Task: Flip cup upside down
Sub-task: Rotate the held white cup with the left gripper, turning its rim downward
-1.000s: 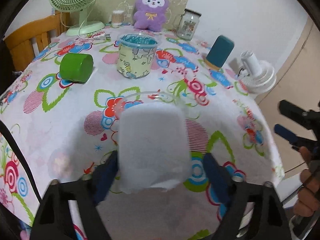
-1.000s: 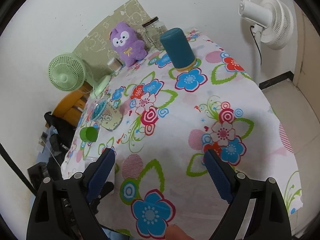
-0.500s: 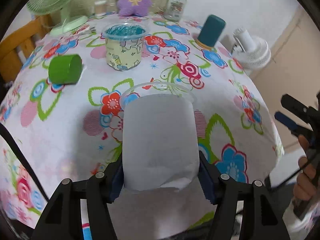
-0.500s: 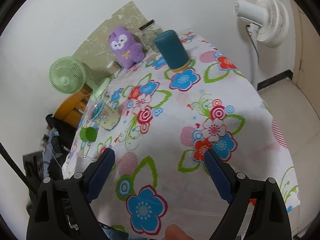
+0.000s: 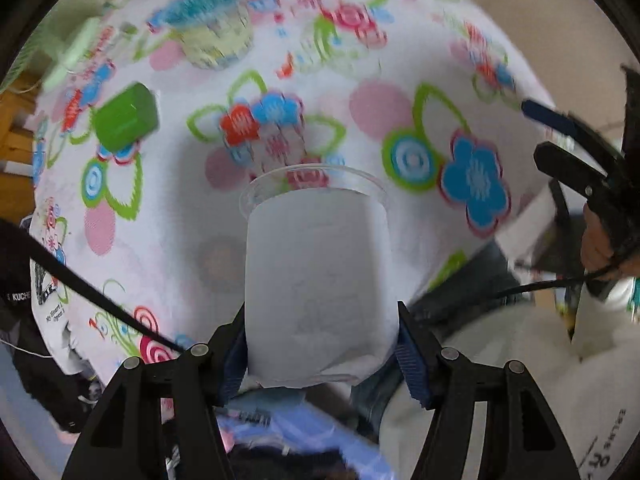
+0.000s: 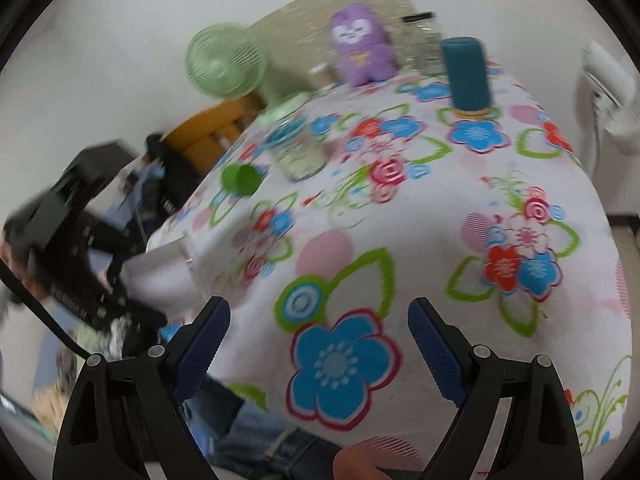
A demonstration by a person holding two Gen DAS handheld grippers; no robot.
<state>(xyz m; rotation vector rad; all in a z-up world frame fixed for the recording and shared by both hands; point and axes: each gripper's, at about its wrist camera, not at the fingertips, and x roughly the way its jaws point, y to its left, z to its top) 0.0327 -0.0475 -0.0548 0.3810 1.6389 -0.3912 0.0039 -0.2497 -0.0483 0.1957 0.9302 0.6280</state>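
A frosted clear plastic cup (image 5: 316, 280) is clamped between the blue pads of my left gripper (image 5: 320, 344), mouth pointing away from the camera and down toward the flowered tablecloth (image 5: 400, 100). It is lifted off the table near the front edge. In the right wrist view the cup (image 6: 168, 268) shows at the left, held sideways by the left gripper. My right gripper (image 6: 320, 332) is open and empty, over the table's front edge; it shows at the right of the left wrist view (image 5: 568, 140).
A green cup (image 5: 124, 120) lies on its side at the left. A patterned container with a teal lid (image 5: 212, 28) stands behind. A teal bottle (image 6: 466, 76), purple plush (image 6: 360, 44), glass jar, green fan (image 6: 224, 60) and white fan stand farther back.
My left gripper has closed on the cup, lifted it and tilted forward and down, so the view looks down on the table. The right gripper has swung left.
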